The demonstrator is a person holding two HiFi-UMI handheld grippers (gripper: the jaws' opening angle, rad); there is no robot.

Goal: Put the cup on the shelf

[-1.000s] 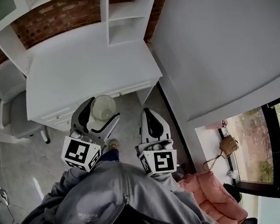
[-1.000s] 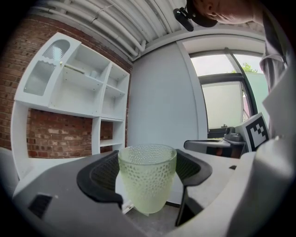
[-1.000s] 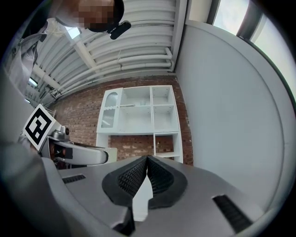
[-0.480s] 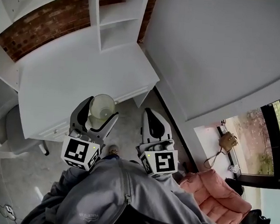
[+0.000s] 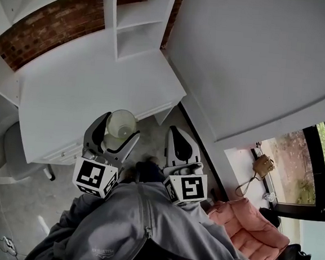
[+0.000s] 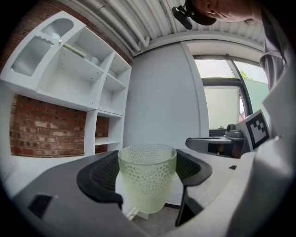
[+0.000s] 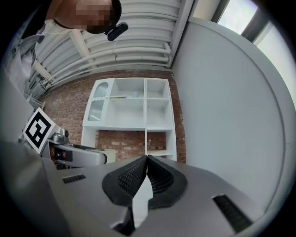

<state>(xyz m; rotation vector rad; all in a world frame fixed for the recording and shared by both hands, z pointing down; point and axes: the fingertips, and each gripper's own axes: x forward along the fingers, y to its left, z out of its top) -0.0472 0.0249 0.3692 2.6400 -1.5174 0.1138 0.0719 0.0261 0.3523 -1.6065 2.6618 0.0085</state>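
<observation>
So the cup (image 6: 147, 179) is in the left gripper (image 5: 119, 127). It's a pale green, bumpy glass tumbler pinched between the two black pads, sitting upright with its mouth up, so its long axis is vertical. From the head view it hangs in the air just off the near edge of the white desk (image 5: 87, 86), not resting on anything.

The right gripper (image 7: 146, 173) has its jaws pressed together with nothing in them. It hangs to the right of the left one and about level with it, so it's basically a spectator here.

What matters is where the shelf (image 5: 135, 22) is. It stands at the far side of the desk against the brick wall (image 5: 59, 18), well apart from the cup. In the left gripper view its open cubbies sit up and to the left of the cup's rim.

My guess is the move is forward across the desk and then up, turning a bit left. The cup has to stay level so its base lands flat on a shelf board. The left hand does all of it.
</observation>
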